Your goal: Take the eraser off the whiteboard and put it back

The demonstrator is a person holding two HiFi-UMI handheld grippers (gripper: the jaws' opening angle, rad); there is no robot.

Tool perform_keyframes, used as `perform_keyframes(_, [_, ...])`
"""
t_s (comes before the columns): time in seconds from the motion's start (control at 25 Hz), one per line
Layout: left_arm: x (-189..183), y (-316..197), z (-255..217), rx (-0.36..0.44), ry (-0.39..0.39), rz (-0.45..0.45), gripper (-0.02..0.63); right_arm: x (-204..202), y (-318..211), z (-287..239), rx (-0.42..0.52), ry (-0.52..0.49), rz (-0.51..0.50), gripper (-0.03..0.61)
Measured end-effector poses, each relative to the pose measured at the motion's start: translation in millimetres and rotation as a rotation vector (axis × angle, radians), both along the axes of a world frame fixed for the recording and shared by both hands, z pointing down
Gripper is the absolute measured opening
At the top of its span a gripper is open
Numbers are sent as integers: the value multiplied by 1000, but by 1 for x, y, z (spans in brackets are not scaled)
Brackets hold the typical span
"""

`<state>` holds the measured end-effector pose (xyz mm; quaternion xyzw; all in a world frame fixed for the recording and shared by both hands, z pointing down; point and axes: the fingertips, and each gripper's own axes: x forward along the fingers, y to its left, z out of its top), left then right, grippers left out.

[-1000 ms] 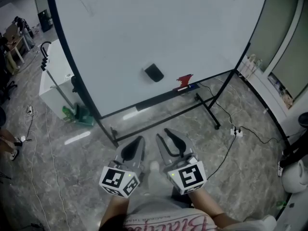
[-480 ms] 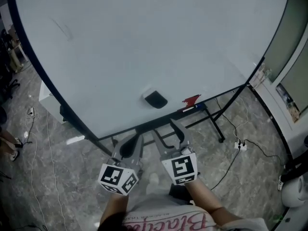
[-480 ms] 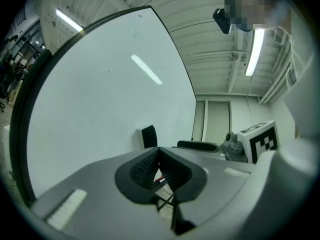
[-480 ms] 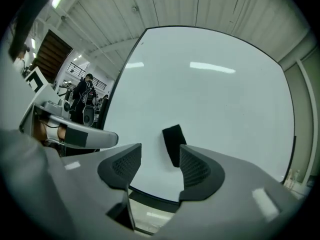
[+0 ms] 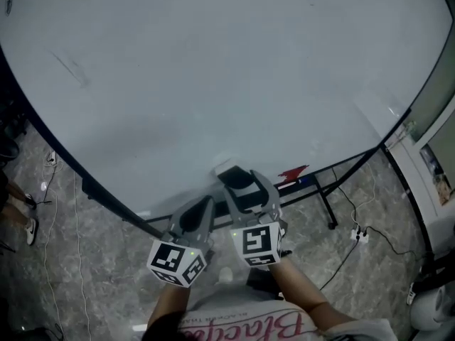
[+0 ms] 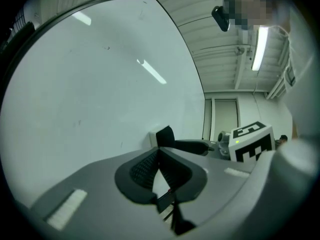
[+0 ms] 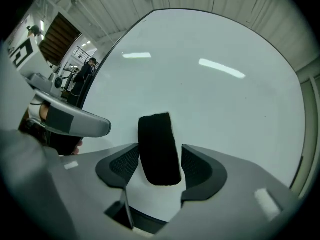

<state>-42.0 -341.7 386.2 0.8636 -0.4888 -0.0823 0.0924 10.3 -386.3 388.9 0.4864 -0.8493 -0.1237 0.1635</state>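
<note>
Head view: right gripper (image 5: 243, 185) faces whiteboard (image 5: 213, 69), fingers (image 7: 200, 171) opening astride the eraser (image 7: 159, 149)

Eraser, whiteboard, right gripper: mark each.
eraser (image 7: 159, 144), right gripper view, middle of its black face.
whiteboard (image 5: 213, 69), head view, bare white surface.
right gripper (image 5: 244, 187), head view, midway between its fingertips; jaws opening, eraser between them.

I see cool, even light from a ceiling tube (image 6: 259, 49); bright streaks of glare cross the whiteboard (image 7: 225, 109) in both gripper views. Those views bulge like fisheyes and blacken at the corners, with the near foreground soft. My head view is dimmer, the floor (image 5: 85, 261) shadowy.
</note>
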Motion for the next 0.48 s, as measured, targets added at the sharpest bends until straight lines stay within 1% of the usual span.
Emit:
perform_keyframes(0.16, [1,-10,2,-1,-8,-4,-2,-8,-12,3,11,33,-14,253])
perform_keyframes(0.32, [-1,-16,4,-3,-9,-9,-2,-8,-17,2,30,55,3,260])
perform_keyframes(0.48, [-3,-15,5,-3,0,-6,-2,-8,-16,2,26,85,11,239])
